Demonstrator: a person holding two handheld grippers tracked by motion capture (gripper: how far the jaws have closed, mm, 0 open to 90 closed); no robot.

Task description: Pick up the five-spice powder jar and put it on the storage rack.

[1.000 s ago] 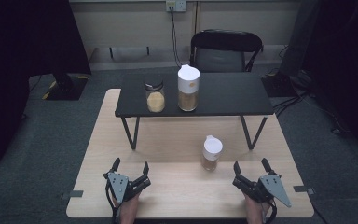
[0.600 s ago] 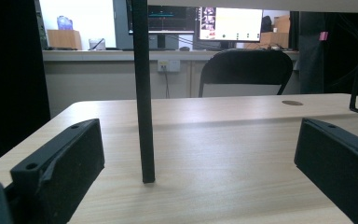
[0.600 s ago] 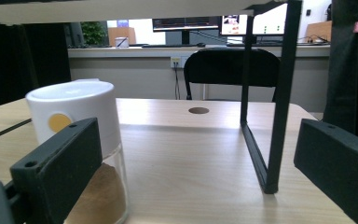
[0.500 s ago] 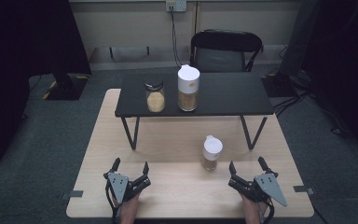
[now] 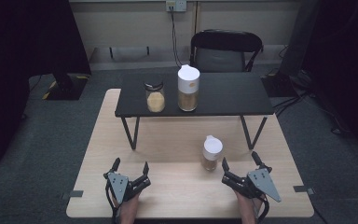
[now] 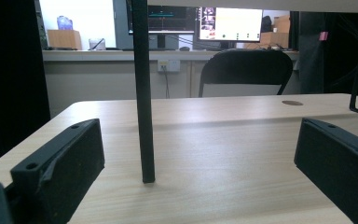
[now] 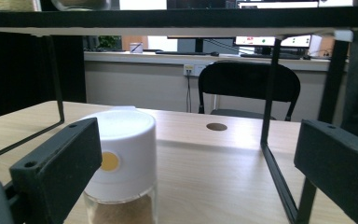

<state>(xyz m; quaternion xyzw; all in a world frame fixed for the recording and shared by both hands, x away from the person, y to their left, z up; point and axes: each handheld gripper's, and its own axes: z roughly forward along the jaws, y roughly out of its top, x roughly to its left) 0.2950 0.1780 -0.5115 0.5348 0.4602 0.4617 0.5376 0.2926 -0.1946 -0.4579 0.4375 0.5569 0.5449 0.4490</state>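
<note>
White-capped jar (image 5: 211, 153), tan powder, near right gripper (image 5: 239, 161).

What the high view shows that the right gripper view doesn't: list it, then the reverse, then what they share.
High view: the tall white-lidded container and the black-lidded jar seen whole on top of the black shelf, plus the left gripper, open.
Right gripper view: monitors on a far desk, a round hole in the wooden table, and a yellow dot on the small white-capped jar.
Shared: that small jar, the shelf, the table, the chair and the open right gripper.
</note>
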